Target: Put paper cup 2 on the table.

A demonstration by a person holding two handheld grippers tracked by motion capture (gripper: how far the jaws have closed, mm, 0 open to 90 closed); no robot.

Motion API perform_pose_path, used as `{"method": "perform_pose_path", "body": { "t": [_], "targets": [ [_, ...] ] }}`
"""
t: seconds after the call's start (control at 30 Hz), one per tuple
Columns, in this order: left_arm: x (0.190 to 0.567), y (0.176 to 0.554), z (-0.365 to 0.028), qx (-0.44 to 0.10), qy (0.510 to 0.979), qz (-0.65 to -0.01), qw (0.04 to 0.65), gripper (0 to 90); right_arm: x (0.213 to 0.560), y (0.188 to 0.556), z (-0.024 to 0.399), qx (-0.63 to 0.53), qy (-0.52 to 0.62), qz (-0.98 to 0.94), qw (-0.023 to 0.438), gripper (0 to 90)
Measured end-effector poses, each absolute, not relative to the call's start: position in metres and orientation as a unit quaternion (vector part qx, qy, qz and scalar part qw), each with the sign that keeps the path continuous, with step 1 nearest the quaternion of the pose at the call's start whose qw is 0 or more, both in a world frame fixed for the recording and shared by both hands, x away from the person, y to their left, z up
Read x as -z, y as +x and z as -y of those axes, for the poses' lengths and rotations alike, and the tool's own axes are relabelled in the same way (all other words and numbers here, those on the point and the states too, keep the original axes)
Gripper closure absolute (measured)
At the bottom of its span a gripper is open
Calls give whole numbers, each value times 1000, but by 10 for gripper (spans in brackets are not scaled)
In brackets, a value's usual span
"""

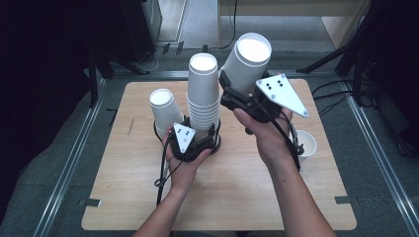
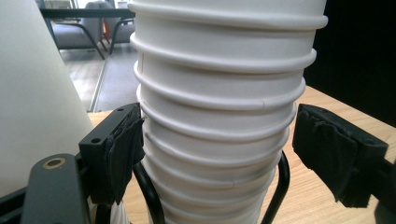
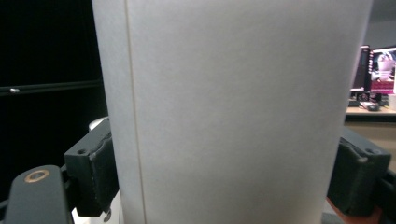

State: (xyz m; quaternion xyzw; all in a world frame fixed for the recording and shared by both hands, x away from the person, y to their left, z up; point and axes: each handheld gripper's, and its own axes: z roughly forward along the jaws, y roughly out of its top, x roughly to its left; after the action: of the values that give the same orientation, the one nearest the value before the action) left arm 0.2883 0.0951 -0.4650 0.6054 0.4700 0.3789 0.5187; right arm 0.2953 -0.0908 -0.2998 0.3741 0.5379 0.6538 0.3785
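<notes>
Ribbed paper cup stack (image 2: 219,116) sits loosely inside left gripper (image 1: 197,140); right gripper (image 1: 237,96) clamps smooth inverted cup (image 1: 247,61).

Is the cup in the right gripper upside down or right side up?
Upside down: the cup held by the right gripper shows its closed white base on top, tilted slightly.

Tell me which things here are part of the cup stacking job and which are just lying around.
In the job:
- stack of upturned paper cups, left gripper around its base
- single cup, gripped by the right gripper
- upturned cup left of the stack
- upright cup at the right

Lying about:
- cables on the floor beyond the table
</notes>
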Motion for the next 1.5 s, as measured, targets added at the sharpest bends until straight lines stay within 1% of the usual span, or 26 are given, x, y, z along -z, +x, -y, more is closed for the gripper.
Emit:
{"method": "perform_pose_path", "body": {
  "t": [0.1, 0.43, 0.63, 0.9, 1.0, 1.13, 1.37, 1.5],
  "targets": [
    [465, 284, -91, -383, 610, -461, 518, 129, 307, 293, 100, -651, 380, -537, 379, 132],
    [467, 278, -91, -373, 622, -455, 516, 124, 331, 282, 128, -639, 391, -538, 387, 132],
    [467, 270, -86, -374, 634, -436, 518, 114, 350, 276, 141, -627, 398, -547, 387, 132],
    [468, 259, -81, -355, 654, -404, 532, 110, 378, 266, 154, -606, 399, -565, 393, 132],
    [466, 256, -83, -338, 662, -391, 543, 100, 391, 261, 157, -593, 398, -575, 399, 132],
    [463, 252, -88, -330, 667, -374, 553, 97, 408, 256, 161, -578, 392, -589, 407, 131],
    [460, 247, -99, -320, 666, -379, 557, 97, 433, 247, 167, -559, 384, -606, 416, 130],
    [460, 244, -103, -312, 668, -381, 558, 97, 446, 242, 169, -554, 389, -609, 413, 130]
  ]
}}
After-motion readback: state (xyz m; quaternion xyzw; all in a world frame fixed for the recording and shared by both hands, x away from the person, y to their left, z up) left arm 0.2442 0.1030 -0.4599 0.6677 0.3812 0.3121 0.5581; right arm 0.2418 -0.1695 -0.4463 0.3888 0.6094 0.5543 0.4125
